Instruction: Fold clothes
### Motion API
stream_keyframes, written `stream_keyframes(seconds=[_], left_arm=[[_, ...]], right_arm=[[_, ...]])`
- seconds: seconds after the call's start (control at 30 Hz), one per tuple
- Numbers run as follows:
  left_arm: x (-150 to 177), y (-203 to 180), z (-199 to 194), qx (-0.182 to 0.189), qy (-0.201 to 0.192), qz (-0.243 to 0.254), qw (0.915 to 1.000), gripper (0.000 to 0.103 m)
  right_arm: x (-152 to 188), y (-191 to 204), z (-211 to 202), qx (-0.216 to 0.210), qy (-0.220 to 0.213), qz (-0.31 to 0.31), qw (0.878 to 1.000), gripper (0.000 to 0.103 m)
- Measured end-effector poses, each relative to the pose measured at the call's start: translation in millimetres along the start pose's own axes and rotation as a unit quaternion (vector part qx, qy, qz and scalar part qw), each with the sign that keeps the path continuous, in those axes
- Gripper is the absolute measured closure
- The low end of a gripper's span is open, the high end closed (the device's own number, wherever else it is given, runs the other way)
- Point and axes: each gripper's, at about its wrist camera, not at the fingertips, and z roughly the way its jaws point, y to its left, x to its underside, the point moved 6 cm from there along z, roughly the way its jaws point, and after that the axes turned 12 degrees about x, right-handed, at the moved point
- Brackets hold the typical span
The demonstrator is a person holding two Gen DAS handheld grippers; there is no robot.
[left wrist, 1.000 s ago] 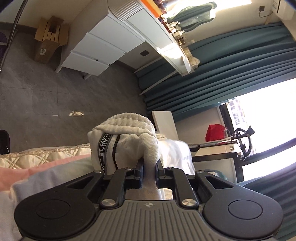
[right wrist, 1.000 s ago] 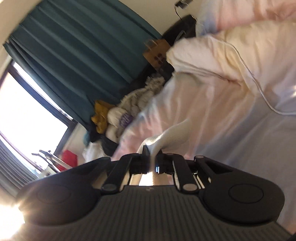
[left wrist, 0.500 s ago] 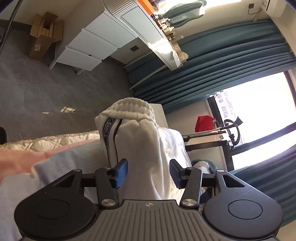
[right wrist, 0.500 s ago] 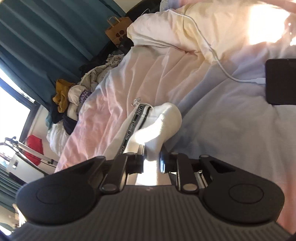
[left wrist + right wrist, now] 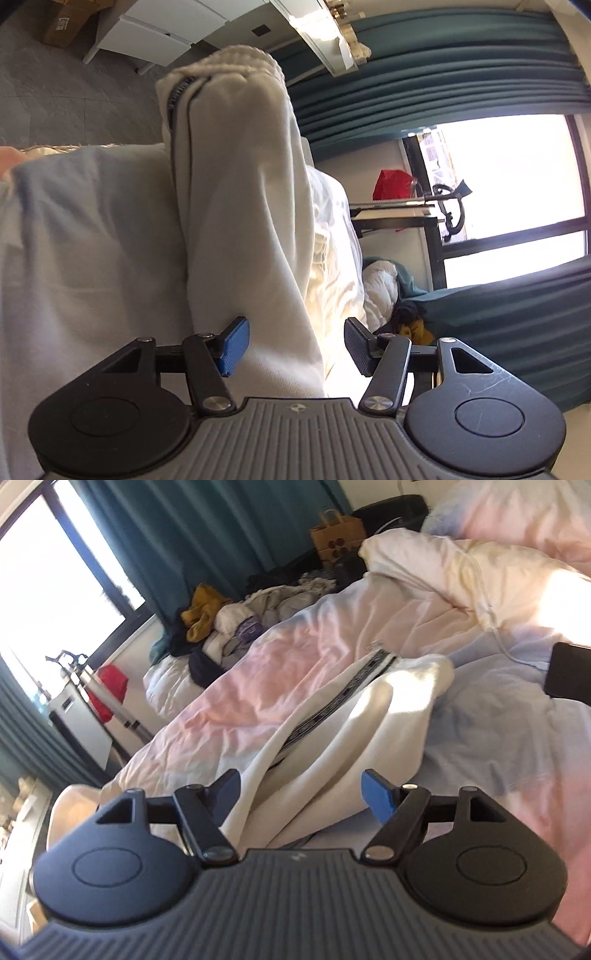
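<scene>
Both grippers, left gripper (image 5: 295,347) and right gripper (image 5: 301,794), angle down, jaws apart, the right's opening, over white garment (image 5: 354,716).

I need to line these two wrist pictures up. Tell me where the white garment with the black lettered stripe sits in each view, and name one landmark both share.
Left wrist: the white garment fills the centre, running from between the open left gripper up to its ribbed cuff.
Right wrist: it lies on the bedding, running diagonally from the right gripper, whose jaws are opening, toward centre right.
Shared landmark: the red bag by the window.

My left hand-held gripper (image 5: 295,345) stands with jaws parted, pads gripping nothing; my right hand-held gripper (image 5: 301,792) is opening wide, pads free.
</scene>
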Motion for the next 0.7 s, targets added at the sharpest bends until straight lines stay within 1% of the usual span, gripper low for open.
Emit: stream_keyframes(seconds=[0.07, 0.17, 0.27, 0.33, 0.4, 0.5, 0.6, 0.7], left_arm=[[8, -6, -2, -0.008, -0.002, 0.032, 0.9995, 0.046], [20, -18, -12, -0.018, -0.01, 0.086, 0.9961, 0.046], [37, -42, -29, -0.004, -0.019, 0.138, 0.9902, 0.045], [50, -65, -29, 0.007, -0.014, 0.178, 0.9839, 0.041], [71, -96, -10, 0.015, 0.006, 0.234, 0.972, 0.038], [106, -142, 26, 0.029, 0.043, 0.316, 0.9473, 0.031], [147, -176, 86, 0.048, 0.09, 0.361, 0.9271, 0.031], [183, -193, 142, 0.04, 0.126, 0.393, 0.91, 0.031]], right_arm=[[12, 21, 4, -0.025, 0.009, -0.031, 0.999, 0.029], [25, 42, 10, -0.042, 0.02, -0.063, 0.997, 0.029], [33, 55, 12, -0.046, 0.027, -0.082, 0.995, 0.029], [36, 60, 14, -0.042, 0.028, -0.095, 0.994, 0.029], [37, 64, 16, -0.04, 0.027, -0.103, 0.993, 0.029], [38, 68, 20, -0.039, 0.029, -0.111, 0.993, 0.029], [39, 71, 22, -0.042, 0.033, -0.12, 0.991, 0.029], [40, 74, 21, -0.051, 0.037, -0.125, 0.99, 0.029]])
